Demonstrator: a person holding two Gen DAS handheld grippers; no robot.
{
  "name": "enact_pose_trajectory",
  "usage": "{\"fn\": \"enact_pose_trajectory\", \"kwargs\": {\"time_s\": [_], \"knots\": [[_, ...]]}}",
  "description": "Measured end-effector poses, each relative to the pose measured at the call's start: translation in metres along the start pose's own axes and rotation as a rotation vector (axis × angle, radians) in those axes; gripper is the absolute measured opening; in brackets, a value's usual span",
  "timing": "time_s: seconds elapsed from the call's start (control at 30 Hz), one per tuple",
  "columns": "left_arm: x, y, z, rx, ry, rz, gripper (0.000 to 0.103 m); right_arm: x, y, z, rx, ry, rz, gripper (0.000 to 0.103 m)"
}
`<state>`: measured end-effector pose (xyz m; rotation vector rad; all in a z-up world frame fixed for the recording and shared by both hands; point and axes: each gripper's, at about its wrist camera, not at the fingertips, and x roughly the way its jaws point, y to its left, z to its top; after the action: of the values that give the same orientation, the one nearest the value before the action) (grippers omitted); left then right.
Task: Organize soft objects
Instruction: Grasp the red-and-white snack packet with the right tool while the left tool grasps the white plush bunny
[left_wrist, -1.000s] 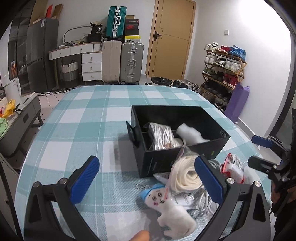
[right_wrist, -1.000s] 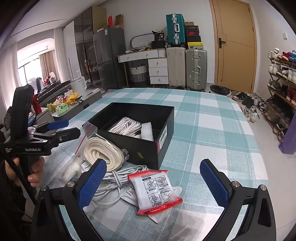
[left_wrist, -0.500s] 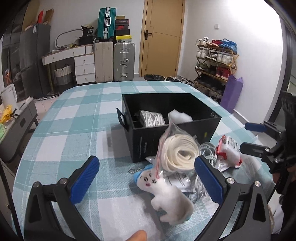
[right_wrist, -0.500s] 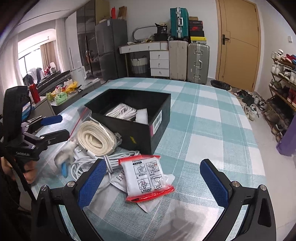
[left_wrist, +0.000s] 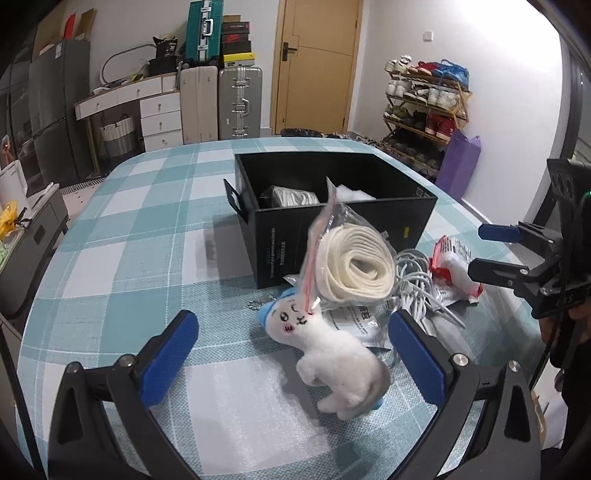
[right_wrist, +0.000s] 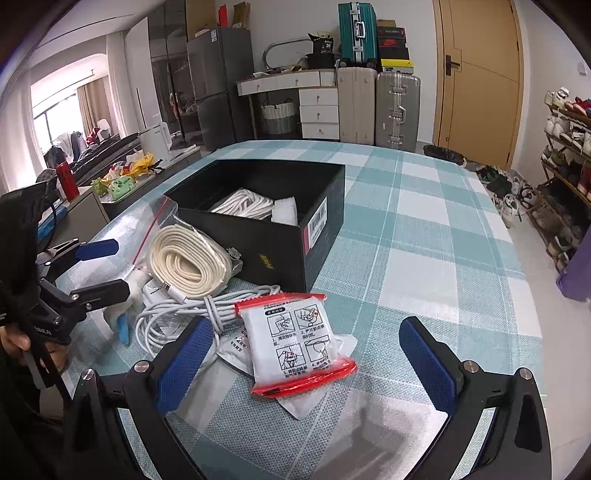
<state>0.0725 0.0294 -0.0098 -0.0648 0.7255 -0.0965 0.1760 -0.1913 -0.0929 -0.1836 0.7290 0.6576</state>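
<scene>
On the table (left_wrist: 129, 236) in front of me the box (left_wrist: 343, 236) sits toward the far middle, with a rope bundle (right_wrist: 242, 203) and a pad (right_wrist: 286, 211) side by side inside it. Leaning against the box's near wall is the bagged coil (left_wrist: 356, 269), and the plush toy (left_wrist: 332, 354) lies nearer me, between my left fingers (left_wrist: 168, 356). The cable tangle (left_wrist: 417, 284) lies right of the coil, partly under it. Farther right sits the sealed packet (right_wrist: 299, 341), between my right fingers (right_wrist: 183, 363), on top of flat pouches (right_wrist: 236, 350).
</scene>
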Motion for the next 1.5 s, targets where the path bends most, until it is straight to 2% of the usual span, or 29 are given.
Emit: {"fn": "enact_pose_trajectory", "kwargs": {"time_s": [0.3, 0.37, 0.43, 0.53, 0.67, 0.77, 1.17, 1.27, 1.33, 1.5], "knots": [[0.001, -0.003, 0.0, 0.016, 0.012, -0.009, 0.103, 0.012, -0.002, -0.003, 0.013, 0.035, 0.007, 0.101], [0.001, -0.003, -0.001, 0.013, 0.015, -0.01, 0.103, 0.014, 0.0, -0.004, 0.006, 0.043, 0.004, 0.09], [0.001, -0.002, -0.002, 0.007, 0.016, -0.014, 0.103, 0.018, 0.001, -0.005, -0.001, 0.053, 0.009, 0.083], [0.002, -0.001, -0.001, 0.005, 0.017, -0.017, 0.103, 0.02, 0.002, -0.006, 0.004, 0.061, 0.025, 0.079], [0.003, -0.002, -0.001, 0.013, 0.018, -0.019, 0.103, 0.022, 0.003, -0.006, 0.004, 0.063, 0.038, 0.061], [0.003, -0.001, -0.001, 0.015, 0.017, -0.021, 0.103, 0.022, 0.004, -0.006, 0.0, 0.066, 0.037, 0.052], [0.0, -0.005, -0.003, 0.031, 0.012, -0.046, 0.102, 0.008, 0.008, -0.002, -0.02, 0.023, 0.044, 0.05], [-0.001, -0.007, -0.004, 0.044, 0.009, -0.056, 0.1, 0.004, 0.008, 0.0, -0.021, 0.01, 0.048, 0.05], [-0.001, -0.008, -0.004, 0.048, 0.013, -0.065, 0.095, 0.002, 0.008, 0.0, -0.02, 0.002, 0.054, 0.05], [0.0, -0.01, -0.005, 0.059, 0.024, -0.065, 0.093, -0.004, 0.008, 0.002, -0.019, -0.016, 0.056, 0.05]]}}
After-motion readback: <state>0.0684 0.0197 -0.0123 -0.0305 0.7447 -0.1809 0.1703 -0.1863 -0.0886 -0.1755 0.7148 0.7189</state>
